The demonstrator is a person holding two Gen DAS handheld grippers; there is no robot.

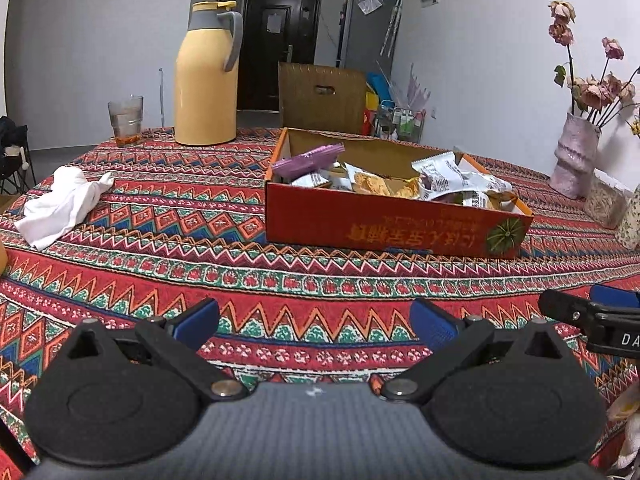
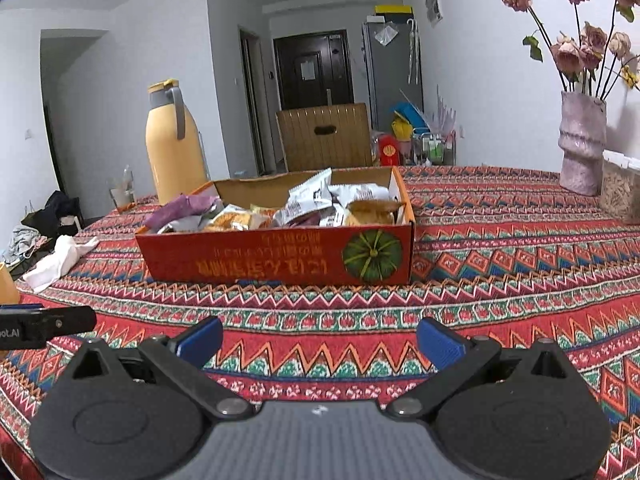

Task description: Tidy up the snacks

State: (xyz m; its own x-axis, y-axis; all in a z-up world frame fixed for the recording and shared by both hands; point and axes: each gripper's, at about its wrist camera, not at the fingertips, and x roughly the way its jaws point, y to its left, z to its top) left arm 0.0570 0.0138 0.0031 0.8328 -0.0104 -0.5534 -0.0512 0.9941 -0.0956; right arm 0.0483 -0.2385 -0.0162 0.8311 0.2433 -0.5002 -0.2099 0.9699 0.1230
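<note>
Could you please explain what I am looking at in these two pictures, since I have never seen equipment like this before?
There is no robot here: a person holds a pair of tongs in each hand, and a wide-angle camera on each looks forward along its two blue-tipped fingers. One picture comes from the left tongs, the other from the right tongs. Each pair also shows at the edge of the other's picture. Both are open and hold nothing.

They hover low over a table with a patterned tablecloth. On it stands an open red cardboard box with a pumpkin printed on its side, filled with wrapped snacks. Around it are a yellow thermos jug, a drinking glass, a crumpled white cloth and a vase of dried flowers.
</note>
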